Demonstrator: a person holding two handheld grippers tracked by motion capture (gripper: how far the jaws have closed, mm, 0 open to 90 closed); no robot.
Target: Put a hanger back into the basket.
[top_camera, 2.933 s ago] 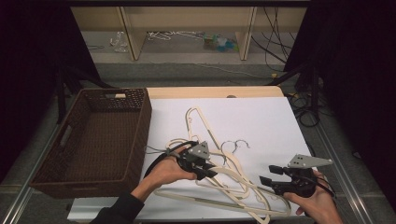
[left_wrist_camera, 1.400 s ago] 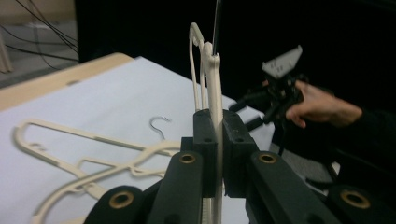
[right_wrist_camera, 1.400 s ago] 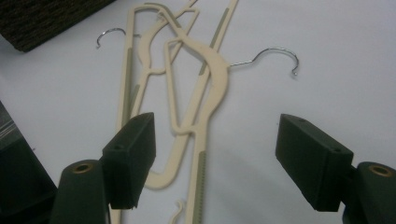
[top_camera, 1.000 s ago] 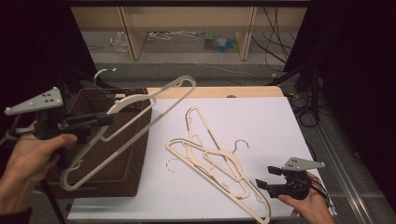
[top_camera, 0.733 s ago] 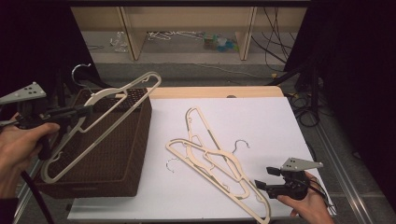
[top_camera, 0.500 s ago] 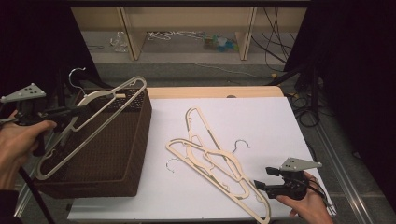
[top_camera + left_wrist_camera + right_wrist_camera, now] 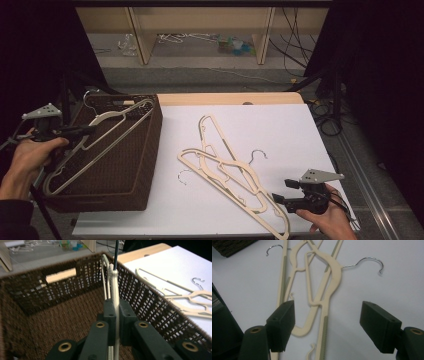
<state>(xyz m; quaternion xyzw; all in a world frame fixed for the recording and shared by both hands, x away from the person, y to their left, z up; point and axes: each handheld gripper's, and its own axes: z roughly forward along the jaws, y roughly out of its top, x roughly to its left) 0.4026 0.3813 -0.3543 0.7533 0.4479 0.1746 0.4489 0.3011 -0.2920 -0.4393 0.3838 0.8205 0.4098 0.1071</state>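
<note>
My left gripper (image 7: pixel 84 131) is shut on a cream plastic hanger (image 7: pixel 107 142), gripping its bar near the middle. The hanger slants over the open brown wicker basket (image 7: pixel 147 150), its metal hook at the basket's far left corner and its lower end near the front left. In the left gripper view the jaws (image 7: pixel 115 308) pinch the hanger (image 7: pixel 113 282) edge-on above the basket floor (image 7: pixel 62 320). My right gripper (image 7: pixel 281 193) rests open at the table's front right, just beside a pile of cream hangers (image 7: pixel 225 167). Its jaws (image 7: pixel 328 315) stand wide over those hangers (image 7: pixel 333 272) without touching them.
A white sheet (image 7: pixel 280 125) covers the table, with the basket at its left edge. Two loose metal hooks (image 7: pixel 257 155) stick out of the pile. Wooden shelving (image 7: pixel 200 30) with clutter stands behind the table, and cables (image 7: pixel 325 110) trail at the right.
My left hand has carried the hanger leftward and down, from high above the basket's right side to low over its opening. The right gripper has stayed put.
</note>
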